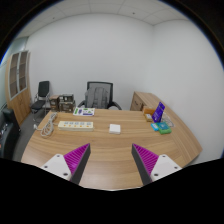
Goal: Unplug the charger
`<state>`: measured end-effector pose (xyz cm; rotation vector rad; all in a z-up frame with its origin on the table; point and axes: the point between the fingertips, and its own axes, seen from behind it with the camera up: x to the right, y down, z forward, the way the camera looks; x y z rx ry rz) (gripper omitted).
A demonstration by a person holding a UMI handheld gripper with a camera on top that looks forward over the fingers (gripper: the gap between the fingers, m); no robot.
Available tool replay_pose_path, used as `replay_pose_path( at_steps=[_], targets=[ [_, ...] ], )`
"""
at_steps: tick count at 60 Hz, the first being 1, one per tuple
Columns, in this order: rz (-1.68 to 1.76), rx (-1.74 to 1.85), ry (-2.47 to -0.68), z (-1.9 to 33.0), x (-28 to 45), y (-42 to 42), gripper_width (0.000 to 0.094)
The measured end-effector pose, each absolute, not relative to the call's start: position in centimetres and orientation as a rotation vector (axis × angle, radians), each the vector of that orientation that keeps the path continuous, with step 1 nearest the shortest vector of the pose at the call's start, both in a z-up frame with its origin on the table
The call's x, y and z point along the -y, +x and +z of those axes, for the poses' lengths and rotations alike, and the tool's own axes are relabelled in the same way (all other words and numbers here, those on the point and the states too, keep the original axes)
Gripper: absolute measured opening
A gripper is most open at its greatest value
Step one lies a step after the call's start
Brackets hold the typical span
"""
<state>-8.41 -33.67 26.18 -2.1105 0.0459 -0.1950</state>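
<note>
A white power strip (75,125) lies flat on the far left part of the wooden desk (110,145), well beyond my fingers. A small white block (114,128) sits on the desk to its right; I cannot tell from here whether it is the charger or whether anything is plugged into the strip. My gripper (112,163) is open above the desk's near part. Its two fingers stand wide apart, with purple pads (76,158) on their inner faces and only bare wood between them.
A desk phone with cables (47,123) sits at the desk's left end. Blue and purple items (158,114) stand at the right end. Behind the desk are a black office chair (98,95), a second chair (42,95), a tall wooden cabinet (18,88) and a low cabinet (146,100).
</note>
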Motion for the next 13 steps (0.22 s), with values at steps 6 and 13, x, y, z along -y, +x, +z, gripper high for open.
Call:
replay_pose_path(
  at_steps=[6,13],
  targets=[
    [-0.191,-0.025,-2.093,27.1,34.1,-9.5,0.0864],
    [-0.197,-0.011,-2.083,27.8,34.0,-10.0,0.0862]
  ],
)
